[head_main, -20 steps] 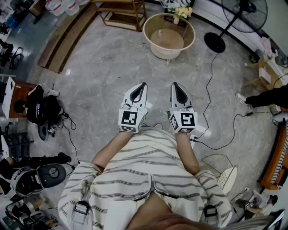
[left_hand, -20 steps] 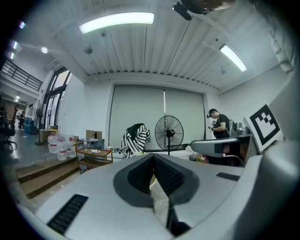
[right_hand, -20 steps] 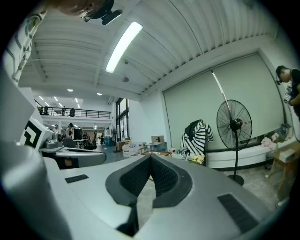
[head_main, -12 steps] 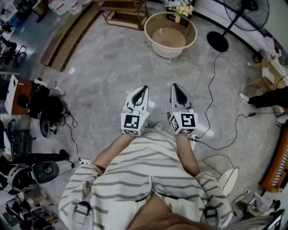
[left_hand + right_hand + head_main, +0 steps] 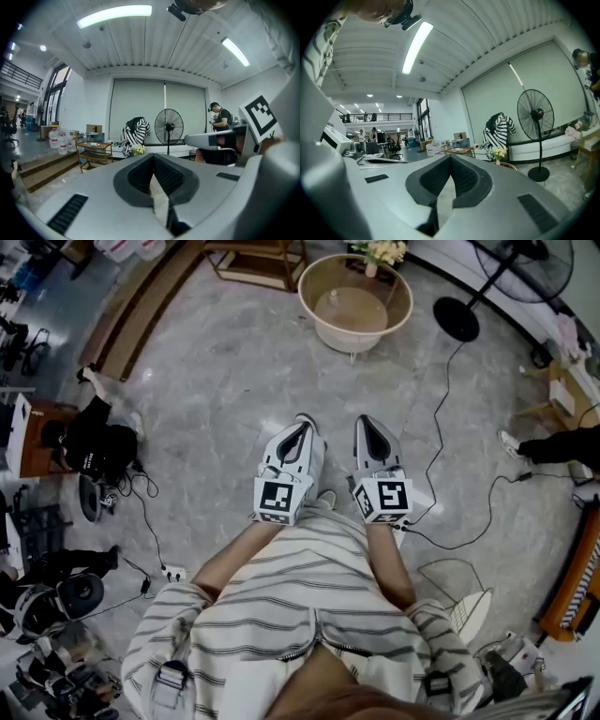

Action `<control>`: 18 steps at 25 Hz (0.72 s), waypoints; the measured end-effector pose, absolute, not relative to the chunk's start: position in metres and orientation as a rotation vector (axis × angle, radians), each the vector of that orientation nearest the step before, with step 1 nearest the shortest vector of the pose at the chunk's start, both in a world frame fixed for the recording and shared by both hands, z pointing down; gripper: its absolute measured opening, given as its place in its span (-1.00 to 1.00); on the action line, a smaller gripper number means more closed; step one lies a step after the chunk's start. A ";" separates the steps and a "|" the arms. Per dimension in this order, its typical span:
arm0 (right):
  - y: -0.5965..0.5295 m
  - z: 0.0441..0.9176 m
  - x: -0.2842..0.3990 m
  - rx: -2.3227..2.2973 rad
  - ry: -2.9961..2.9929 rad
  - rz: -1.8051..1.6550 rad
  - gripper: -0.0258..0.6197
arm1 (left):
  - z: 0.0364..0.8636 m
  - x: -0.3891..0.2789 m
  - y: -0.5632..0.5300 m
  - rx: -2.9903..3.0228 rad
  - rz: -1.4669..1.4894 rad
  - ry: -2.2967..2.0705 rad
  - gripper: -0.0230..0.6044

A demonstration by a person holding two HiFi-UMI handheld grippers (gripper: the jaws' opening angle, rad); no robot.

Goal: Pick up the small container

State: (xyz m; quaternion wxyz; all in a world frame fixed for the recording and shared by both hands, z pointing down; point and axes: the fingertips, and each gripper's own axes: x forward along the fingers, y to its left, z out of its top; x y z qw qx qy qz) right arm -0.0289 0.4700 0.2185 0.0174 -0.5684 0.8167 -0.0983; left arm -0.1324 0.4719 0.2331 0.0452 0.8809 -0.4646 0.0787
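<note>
As I look steeply down past my striped shirt [image 5: 300, 606], my two grippers hang side by side over a grey marble floor [image 5: 216, 381]. At far left a black bag [image 5: 94, 442] lies beside tangled cables, with a power strip [image 5: 172, 573] nearer my feet. A wooden shelf [image 5: 253, 259] stands at the top edge.

My left gripper [image 5: 300, 425] points forward, its marker cube [image 5: 278, 500] toward me. Its own view shows the jaws pressed together at the tips, with nothing held between them.

Just to its right, and apart from it, my right gripper [image 5: 368, 423] points the same way. Its jaws too are closed tip to tip and hold nothing.

Ahead of both, well apart from them, stands a round table [image 5: 305, 296] with flowers [image 5: 380, 251] at its far rim. Further right is a standing fan [image 5: 459, 315], its cable [image 5: 439, 418] trailing across the floor. At the right edge another person's leg [image 5: 553, 442] reaches in.

I cannot pick out the small container with any certainty; it is in neither gripper.
</note>
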 end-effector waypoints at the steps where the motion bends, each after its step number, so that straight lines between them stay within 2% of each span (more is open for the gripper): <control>1: 0.462 0.220 -0.028 -1.766 2.543 -0.304 -0.89 | 0.236 -0.131 0.464 2.686 0.233 -1.417 -0.92; 18: 0.239 0.202 -0.002 -1.831 2.541 -0.255 -0.89 | 0.222 -0.107 0.230 2.675 0.141 -1.378 -0.92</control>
